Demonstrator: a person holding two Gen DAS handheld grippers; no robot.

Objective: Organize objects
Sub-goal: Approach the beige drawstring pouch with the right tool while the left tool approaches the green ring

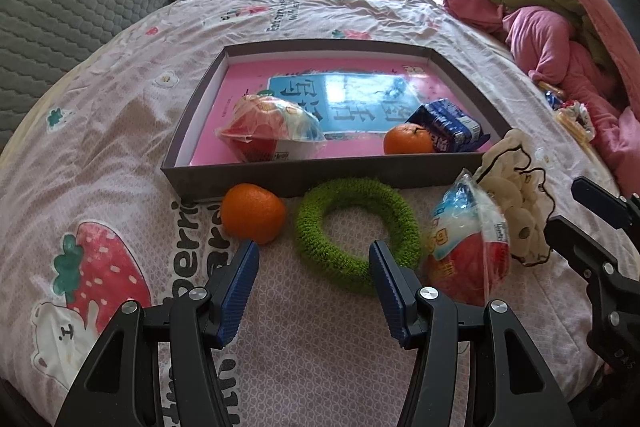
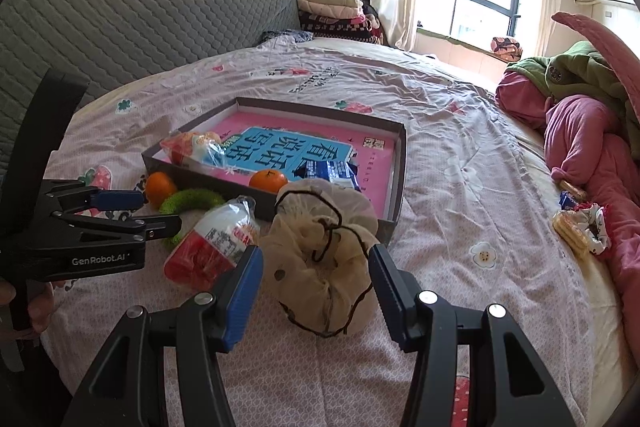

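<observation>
A shallow grey box [image 1: 320, 173] [image 2: 200, 177] lies on the bed with a pink book, a snack bag [image 1: 272, 127], an orange [image 1: 406, 139] and a blue packet [image 1: 448, 127] inside. In front of it lie a second orange [image 1: 252, 213], a green ring [image 1: 356, 227], a red-and-white snack bag [image 1: 468, 239] [image 2: 212, 243] and a cream scrunchie [image 1: 516, 211] [image 2: 324, 259]. My left gripper [image 1: 314, 261] is open, just short of the green ring. My right gripper [image 2: 316, 267] is open with the scrunchie between its fingers.
The bed has a pink strawberry-print sheet [image 1: 100, 131]. A grey quilted headboard [image 2: 120, 19] stands at the left. Pink and green bedding [image 2: 580, 115] is piled at the right, with biscuits and a small scrunchie [image 2: 584, 227] beside it.
</observation>
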